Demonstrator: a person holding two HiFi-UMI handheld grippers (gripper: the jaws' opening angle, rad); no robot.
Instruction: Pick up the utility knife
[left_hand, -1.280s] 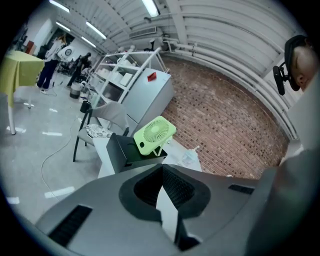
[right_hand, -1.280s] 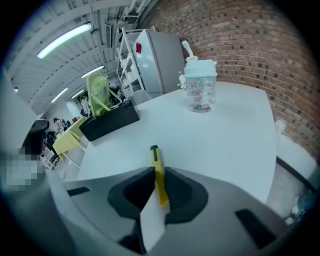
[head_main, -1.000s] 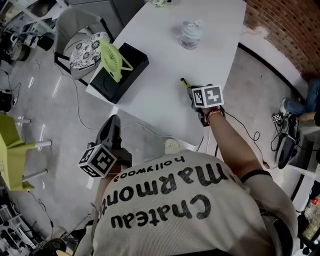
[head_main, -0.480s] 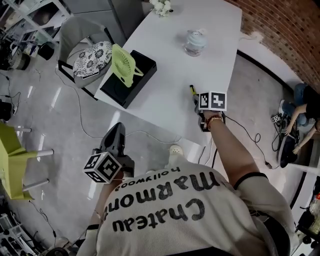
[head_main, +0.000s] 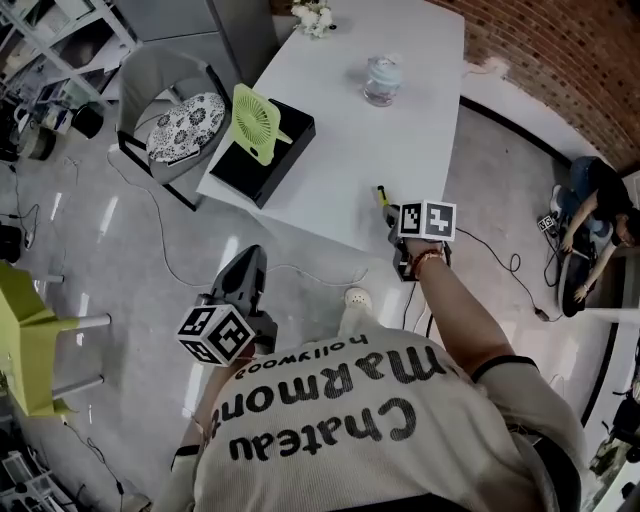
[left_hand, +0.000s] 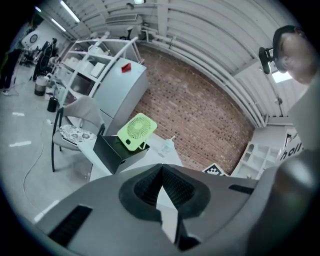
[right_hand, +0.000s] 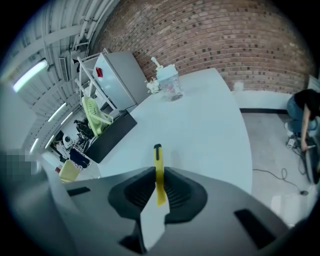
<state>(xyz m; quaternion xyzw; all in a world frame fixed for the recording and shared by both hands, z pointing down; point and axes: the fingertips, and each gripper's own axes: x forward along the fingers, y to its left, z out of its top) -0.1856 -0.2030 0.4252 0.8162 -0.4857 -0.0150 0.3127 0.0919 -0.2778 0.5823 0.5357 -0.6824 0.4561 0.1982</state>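
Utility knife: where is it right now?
In the right gripper view, the yellow utility knife is clamped between the right tongs, its tip sticking out ahead. In the head view it is at the right, by the white table's near edge.

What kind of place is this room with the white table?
Probably a workshop or lab rather than a home. It has a bare brick wall, open shelves loaded with gear, and a plain white table on a hard grey floor.

Fan (head_main: 255, 122) on box (head_main: 245, 178) at table's (head_main: 400, 140) left, jar (head_main: 382, 78) behind, utility knife (head_main: 380, 194) in right gripper (right_hand: 159, 186).
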